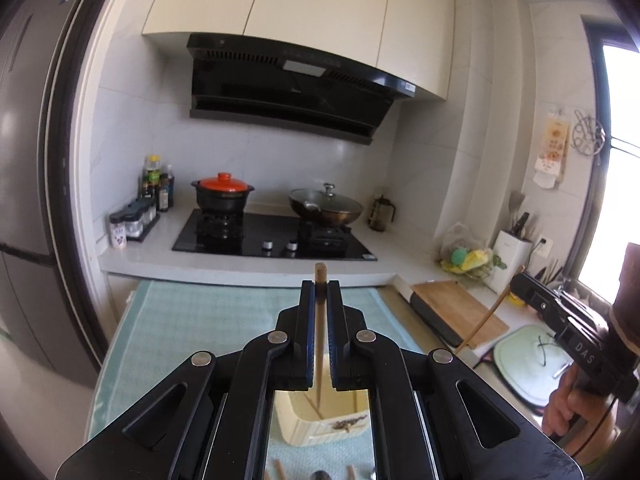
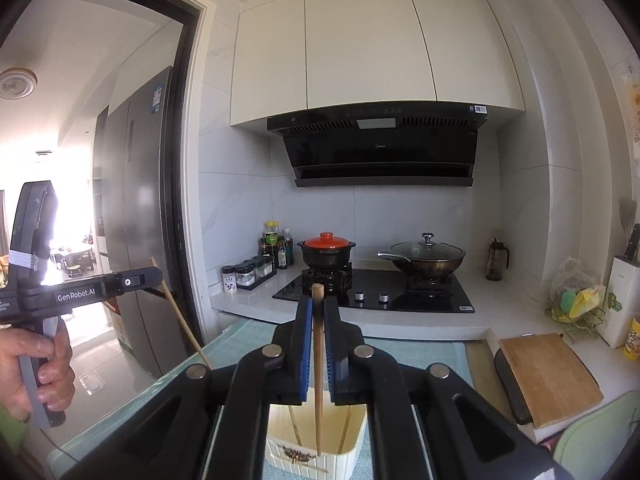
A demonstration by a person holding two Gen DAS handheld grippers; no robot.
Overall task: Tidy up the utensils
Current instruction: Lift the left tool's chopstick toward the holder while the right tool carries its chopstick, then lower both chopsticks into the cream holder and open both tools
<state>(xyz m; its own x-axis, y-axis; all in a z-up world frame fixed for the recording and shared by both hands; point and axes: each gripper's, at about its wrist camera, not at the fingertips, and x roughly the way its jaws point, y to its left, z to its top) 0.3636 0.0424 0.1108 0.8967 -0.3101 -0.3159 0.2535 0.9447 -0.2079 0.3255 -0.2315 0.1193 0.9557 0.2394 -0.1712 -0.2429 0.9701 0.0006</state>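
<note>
- Two hand-held grippers are in use, one per hand; each holds one wooden chopstick.
- One cream utensil holder (image 2: 316,446) stands on the pale green mat (image 1: 192,320) covering the table, directly below both hand-held grippers.
- Inside the holder, the right wrist view shows two chopsticks leaning against the walls, apart from the held ones.
- On the mat in front of the holder, the left wrist view shows two chopstick ends (image 1: 277,470) and two metal utensil tips at the bottom edge; their type is too cropped to tell.
- Left chopstick (image 1: 319,320): long axis near upright, blunt end above the fingers, thin tip pointing down into the holder.
- Right chopstick (image 2: 318,360): same attitude, thick end up, tip down inside the holder's opening.
- Left hand-held gripper (image 1: 319,292): jaws closed to a narrow slit, clamped on its chopstick near the upper end. From the right wrist view it appears side-on, the chopstick slanting down toward the mat.
- Right hand-held gripper (image 2: 318,308): jaws likewise nearly together, clamped on its chopstick just below the top.
- Elsewhere: one black pot with orange lid (image 2: 326,250) and one lidded wok (image 2: 428,258) on the hob; one wooden cutting board (image 2: 550,376) to the right.
</note>
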